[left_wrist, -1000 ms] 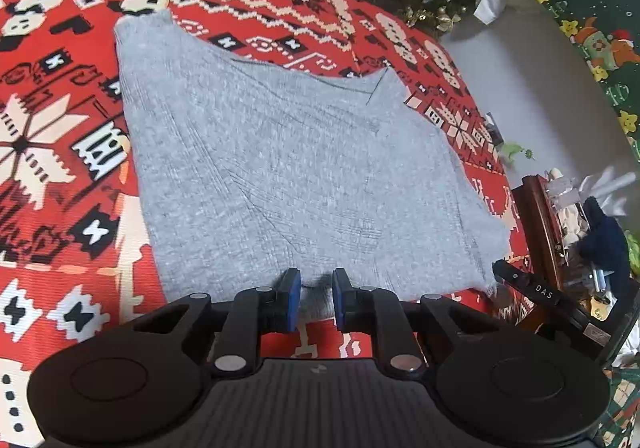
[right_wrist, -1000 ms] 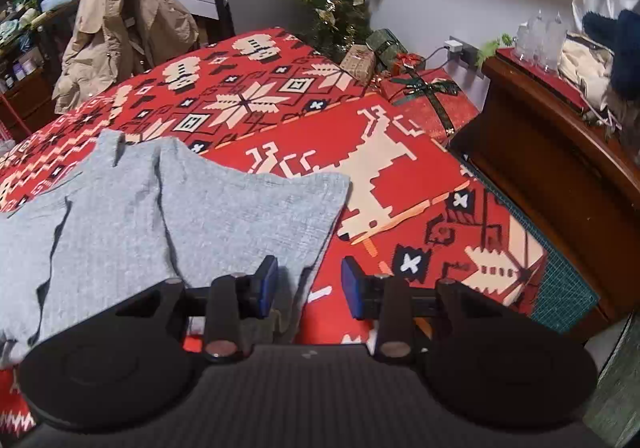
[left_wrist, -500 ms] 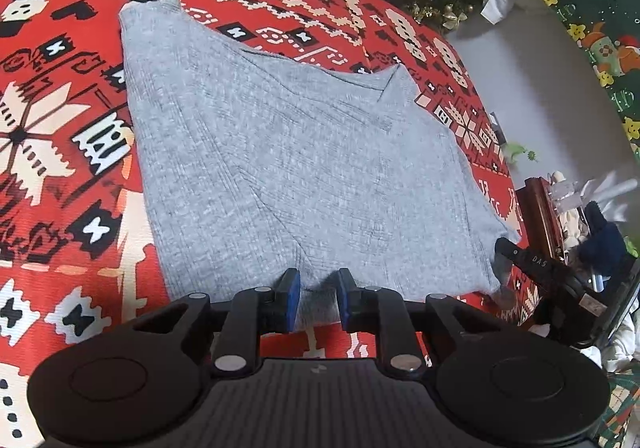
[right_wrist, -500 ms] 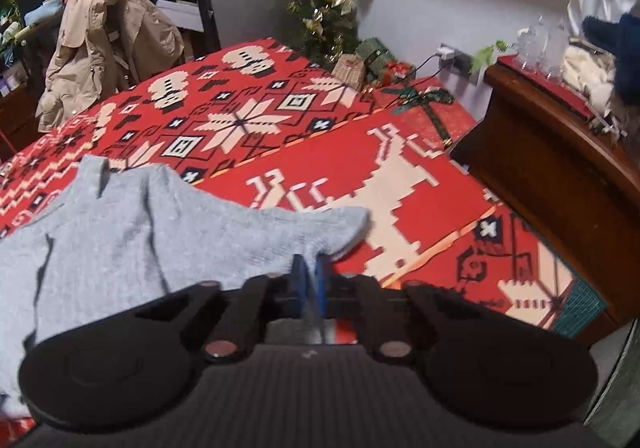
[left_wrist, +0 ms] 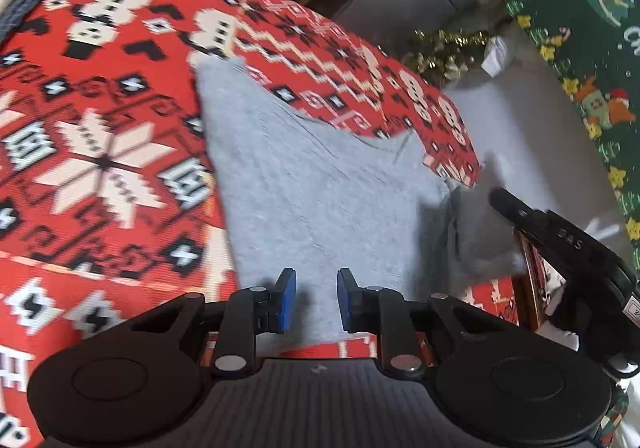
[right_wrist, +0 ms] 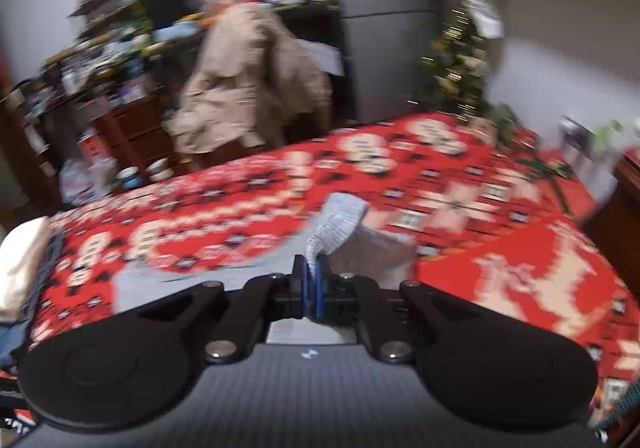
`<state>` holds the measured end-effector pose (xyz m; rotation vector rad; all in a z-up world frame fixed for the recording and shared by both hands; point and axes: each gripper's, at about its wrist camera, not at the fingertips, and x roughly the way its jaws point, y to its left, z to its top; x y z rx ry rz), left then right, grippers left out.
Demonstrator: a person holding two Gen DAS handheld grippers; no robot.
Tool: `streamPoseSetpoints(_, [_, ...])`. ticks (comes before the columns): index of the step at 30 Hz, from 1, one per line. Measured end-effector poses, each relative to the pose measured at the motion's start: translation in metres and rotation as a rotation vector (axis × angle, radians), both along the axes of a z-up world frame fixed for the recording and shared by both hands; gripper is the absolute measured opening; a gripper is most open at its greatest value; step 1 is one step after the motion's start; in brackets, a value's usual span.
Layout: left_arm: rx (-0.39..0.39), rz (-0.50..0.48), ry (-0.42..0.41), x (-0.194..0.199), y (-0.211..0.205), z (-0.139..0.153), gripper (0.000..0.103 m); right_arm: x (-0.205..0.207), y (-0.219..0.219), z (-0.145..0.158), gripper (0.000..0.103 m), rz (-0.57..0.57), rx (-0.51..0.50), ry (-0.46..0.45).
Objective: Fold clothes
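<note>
One fold is only starting: the right gripper (right_wrist: 311,280), clamped on a corner of the grey knit garment (left_wrist: 320,199), lifts it off the red patterned blanket (left_wrist: 100,151). Ahead of the left gripper (left_wrist: 316,300), narrowly parted and empty, the rest lies flat, unfolded.

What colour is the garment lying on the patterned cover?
Light heather grey garment, plain with no print; it shows best in the left wrist view.

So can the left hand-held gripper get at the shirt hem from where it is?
Probably yes: the left hand-held gripper has its jaws apart right over the near edge of the grey shirt, with nothing between.
</note>
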<state>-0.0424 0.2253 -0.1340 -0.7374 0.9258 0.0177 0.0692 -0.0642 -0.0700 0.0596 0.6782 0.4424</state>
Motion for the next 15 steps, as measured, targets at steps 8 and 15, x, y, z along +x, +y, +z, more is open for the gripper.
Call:
streamPoseSetpoints(8, [-0.008,0.059,0.004,-0.025,0.037,0.0,0.02,-0.033,0.101,-0.012,0.004,0.156,-0.034,0.007])
streamPoseSetpoints(15, [-0.038,0.065,0.003,-0.025,0.049,-0.006,0.02,-0.049,0.132,-0.038,0.035,0.255,-0.108,0.034])
